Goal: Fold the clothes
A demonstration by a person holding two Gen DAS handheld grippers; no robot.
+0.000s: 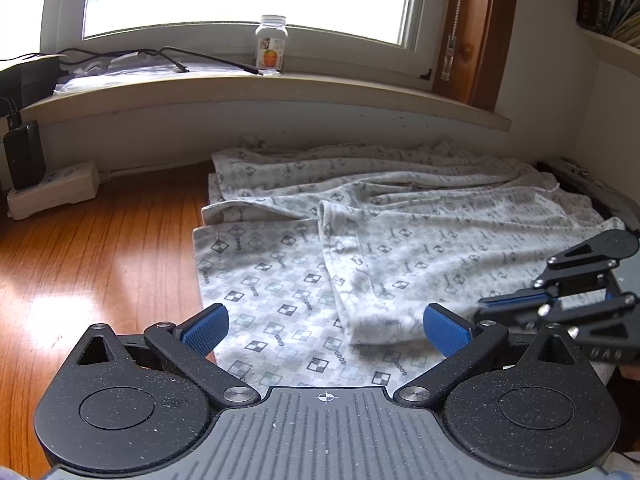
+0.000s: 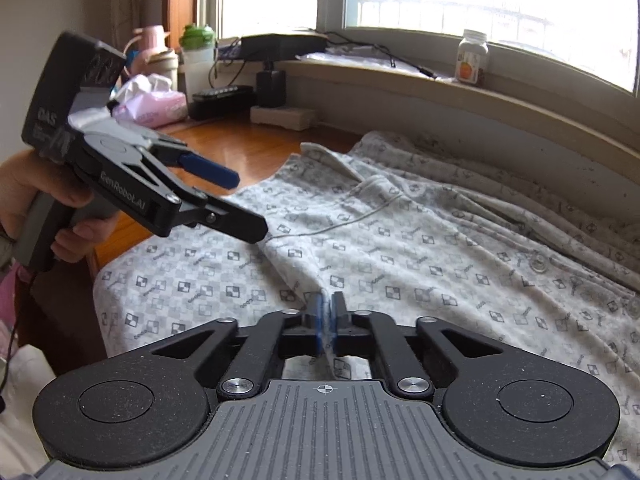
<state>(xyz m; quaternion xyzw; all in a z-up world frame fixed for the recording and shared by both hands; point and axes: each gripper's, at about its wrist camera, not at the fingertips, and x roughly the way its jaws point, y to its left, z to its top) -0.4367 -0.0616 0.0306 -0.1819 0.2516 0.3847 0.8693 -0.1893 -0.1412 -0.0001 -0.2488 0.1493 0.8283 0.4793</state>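
The right gripper (image 2: pixel 327 320) has its jaws pinched narrow on a raised fold of the patterned pajama shirt (image 2: pixel 400 248), near the shirt's front edge. The left gripper (image 1: pixel 326 328) hovers just above the cloth with its jaws spread wide, holding nothing; a hand (image 2: pixel 24 196) grips its handle. The shirt lies rumpled across the wooden surface (image 1: pixel 100 248), its far side bunched against the wall below the windowsill (image 1: pixel 240 92). Its left edge runs straight, with bare wood open beside it. On the sill stand a clear jar (image 1: pixel 271 44) and loose cables (image 1: pixel 172 56). A white power strip (image 1: pixel 52 192) sits at the surface's far left, and a green-lidded bottle (image 2: pixel 197 60) with a pink tissue pack (image 2: pixel 152 100) farther off.
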